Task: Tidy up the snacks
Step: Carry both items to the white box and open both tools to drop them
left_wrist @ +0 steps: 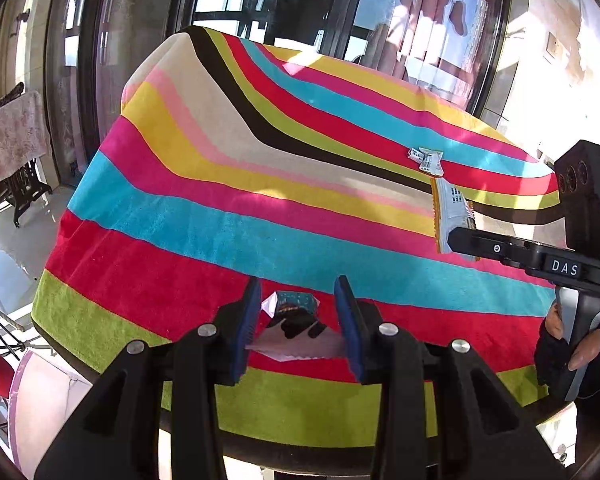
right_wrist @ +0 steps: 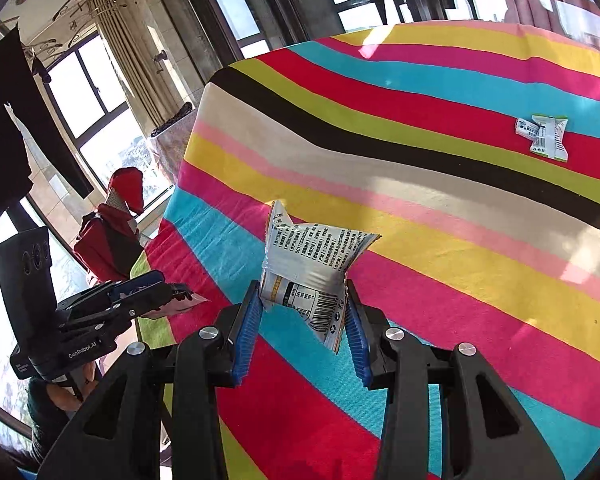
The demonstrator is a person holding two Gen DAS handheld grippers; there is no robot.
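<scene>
My left gripper (left_wrist: pixel 298 316) is shut on a small pink and teal snack packet (left_wrist: pixel 296 320), held just above the near edge of the striped table; it also shows in the right wrist view (right_wrist: pixel 180 298). My right gripper (right_wrist: pixel 304 316) is shut on a silver and yellow snack packet (right_wrist: pixel 312 264) with black print and a barcode, held above the cloth. That packet shows in the left wrist view (left_wrist: pixel 452 212), with the right gripper (left_wrist: pixel 466 242) at the right. A small green and white packet (right_wrist: pixel 544 136) lies on the red stripe far right, also in the left wrist view (left_wrist: pixel 426 158).
A bright striped cloth (left_wrist: pixel 220 184) covers the whole table. Glass doors stand behind the far edge. A sewing table with a floral cover (left_wrist: pixel 12 140) is at the far left. A red object (right_wrist: pixel 112 232) sits beyond the table's left side.
</scene>
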